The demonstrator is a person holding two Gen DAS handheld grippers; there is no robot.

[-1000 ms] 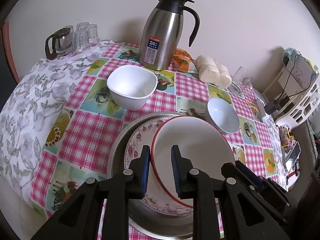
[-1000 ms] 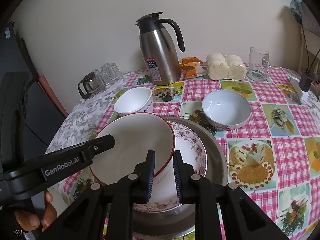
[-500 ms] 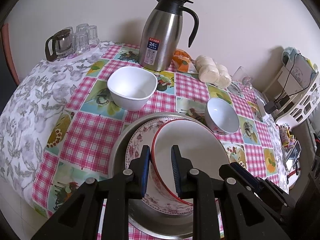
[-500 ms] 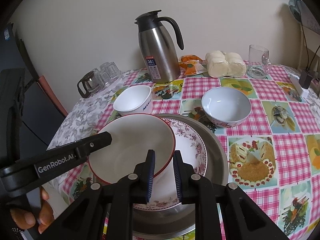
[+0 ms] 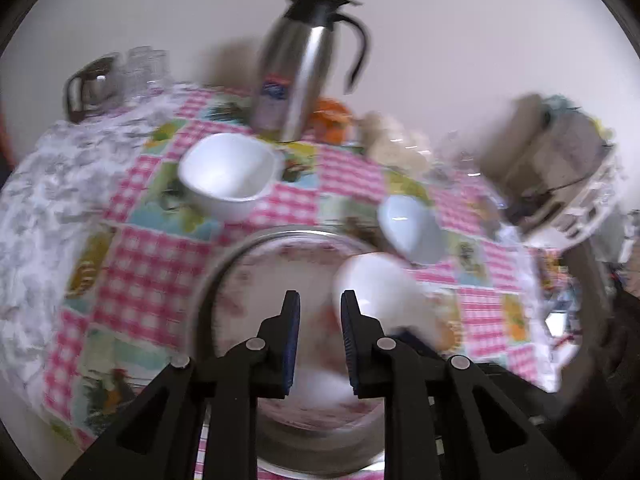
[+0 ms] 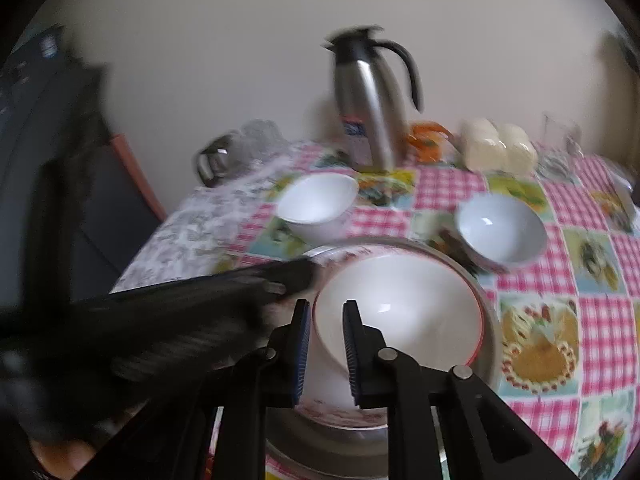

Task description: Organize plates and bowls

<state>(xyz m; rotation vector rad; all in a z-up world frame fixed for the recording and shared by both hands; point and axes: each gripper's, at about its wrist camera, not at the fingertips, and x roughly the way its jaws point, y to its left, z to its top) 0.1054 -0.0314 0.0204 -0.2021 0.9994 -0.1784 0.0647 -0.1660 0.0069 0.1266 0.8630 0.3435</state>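
The red-rimmed bowl [image 6: 400, 312] is pinched at its near rim by the right gripper [image 6: 326, 344], above the flowered plate [image 6: 340, 408] in the metal basin [image 6: 490, 320]. The left gripper [image 5: 318, 340] is nearly closed, with nothing clearly held. The jug [image 6: 366, 108] label is blurred, unreadable.

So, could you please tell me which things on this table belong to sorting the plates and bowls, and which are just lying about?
Part of the job:
red-rimmed bowl
flowered plate
metal dish
square white bowl
round white bowl

Just lying about:
steel jug
glass pot
buns
glass mug
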